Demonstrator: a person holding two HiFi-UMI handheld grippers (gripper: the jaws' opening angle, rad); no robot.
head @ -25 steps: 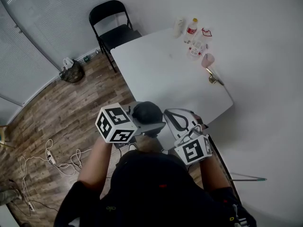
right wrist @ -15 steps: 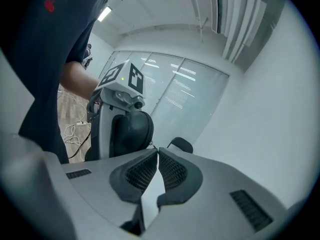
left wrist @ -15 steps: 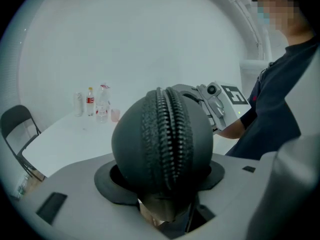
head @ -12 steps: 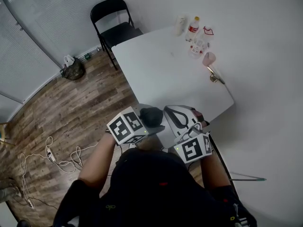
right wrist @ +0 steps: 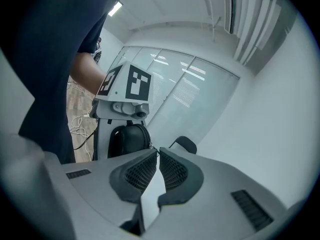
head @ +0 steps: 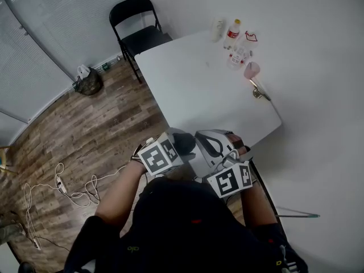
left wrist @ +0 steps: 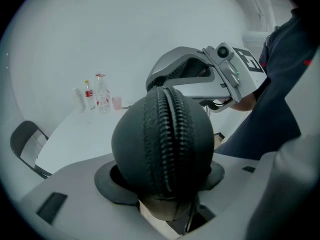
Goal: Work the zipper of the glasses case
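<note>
The black glasses case (left wrist: 162, 144) sits between the pads (left wrist: 107, 184) of my left gripper (left wrist: 165, 176), which is shut on it; its zipper runs up the middle toward the camera. In the head view the case (head: 183, 143) is just over the table's near edge, with the left marker cube (head: 159, 155) beside it. My right gripper (right wrist: 156, 151) is shut, its tips right at the case's zipper edge (right wrist: 131, 140). I cannot tell whether it pinches the pull. From the left gripper view, the right gripper (left wrist: 152, 81) reaches the case's top.
A white table (head: 199, 90) stretches ahead, with bottles and cups (head: 236, 50) at its far corner. A black folding chair (head: 136, 27) stands beyond it. Cables (head: 62, 189) and a bag (head: 88, 84) lie on the wood floor at left.
My left gripper has sunk with the case and rolled, drawing closer to the right gripper. The right gripper has barely shifted.
</note>
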